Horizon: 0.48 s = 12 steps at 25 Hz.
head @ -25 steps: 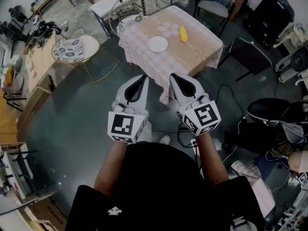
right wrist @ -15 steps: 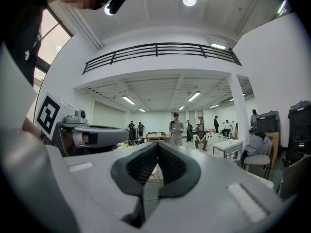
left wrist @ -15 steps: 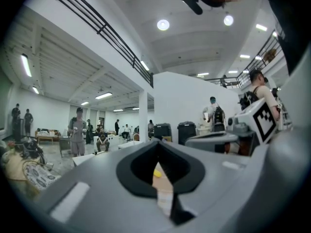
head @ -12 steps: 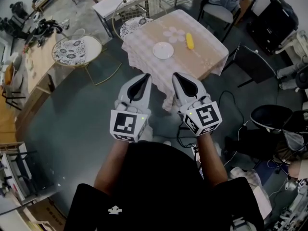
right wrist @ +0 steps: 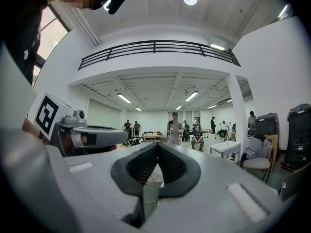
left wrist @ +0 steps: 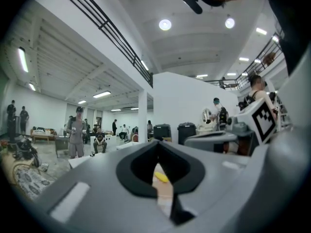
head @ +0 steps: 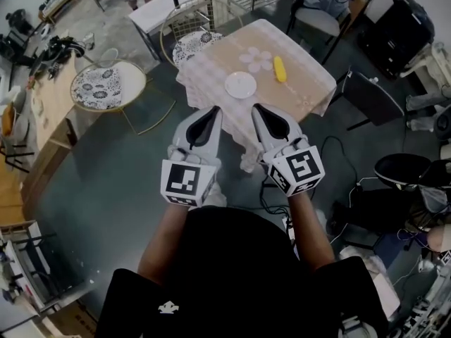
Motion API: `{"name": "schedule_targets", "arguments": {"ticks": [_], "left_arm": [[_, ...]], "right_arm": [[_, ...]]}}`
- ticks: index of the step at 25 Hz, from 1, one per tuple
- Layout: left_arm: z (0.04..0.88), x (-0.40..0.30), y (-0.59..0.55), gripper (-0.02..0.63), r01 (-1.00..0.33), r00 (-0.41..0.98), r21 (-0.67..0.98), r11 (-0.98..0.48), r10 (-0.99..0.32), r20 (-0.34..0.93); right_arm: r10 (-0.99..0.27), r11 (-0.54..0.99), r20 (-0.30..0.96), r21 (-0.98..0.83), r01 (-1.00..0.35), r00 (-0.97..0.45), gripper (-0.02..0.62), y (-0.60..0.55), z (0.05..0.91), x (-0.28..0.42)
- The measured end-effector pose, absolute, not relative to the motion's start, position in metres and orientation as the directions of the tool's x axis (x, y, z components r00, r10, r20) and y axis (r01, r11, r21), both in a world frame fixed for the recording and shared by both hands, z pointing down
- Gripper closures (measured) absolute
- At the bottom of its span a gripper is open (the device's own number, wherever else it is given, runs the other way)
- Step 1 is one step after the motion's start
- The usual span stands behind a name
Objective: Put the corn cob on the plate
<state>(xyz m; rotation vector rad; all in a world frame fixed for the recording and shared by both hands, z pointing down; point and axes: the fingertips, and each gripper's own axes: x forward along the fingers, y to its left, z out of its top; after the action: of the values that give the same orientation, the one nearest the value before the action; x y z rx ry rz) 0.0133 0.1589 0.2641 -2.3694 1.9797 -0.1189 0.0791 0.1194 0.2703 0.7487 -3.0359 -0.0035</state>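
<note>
A yellow corn cob point(head: 280, 68) lies on a table with a pale checked cloth point(head: 303, 90), just right of a small white plate point(head: 241, 85), apart from it. The plate has nothing on it. Both grippers are held level, side by side, short of the table's near corner. My left gripper point(head: 211, 110) is shut and holds nothing; through the hollow between its jaws the left gripper view shows the corn cob point(left wrist: 162, 177). My right gripper point(head: 256, 108) is shut too, with nothing in it. The jaws of the right gripper point(right wrist: 157, 145) meet at their tips.
A round table with a patterned top point(head: 109, 84) stands at the left, and a wire chair point(head: 192, 42) stands behind the clothed table. A grey chair point(head: 320, 20) and a black chair point(head: 370, 82) flank its right side. Cables point(head: 331, 143) lie on the floor at the right. People stand far off.
The clothed table with plate and corn has come nearer in the head view as both grippers travel toward it together. Both stay shut.
</note>
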Motion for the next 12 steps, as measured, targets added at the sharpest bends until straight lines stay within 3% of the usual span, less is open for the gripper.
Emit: {"name": "schedule_targets", "arguments": {"ticks": [12], "left_arm": [[0.259,-0.050,0.114,0.597,-0.971,0.228,-0.063,-0.229,-0.973,0.023]], "right_arm": [[-0.504,0.864,0.043,0.025,-0.503,-0.863,0.592,0.078,0.265,0.014]]}}
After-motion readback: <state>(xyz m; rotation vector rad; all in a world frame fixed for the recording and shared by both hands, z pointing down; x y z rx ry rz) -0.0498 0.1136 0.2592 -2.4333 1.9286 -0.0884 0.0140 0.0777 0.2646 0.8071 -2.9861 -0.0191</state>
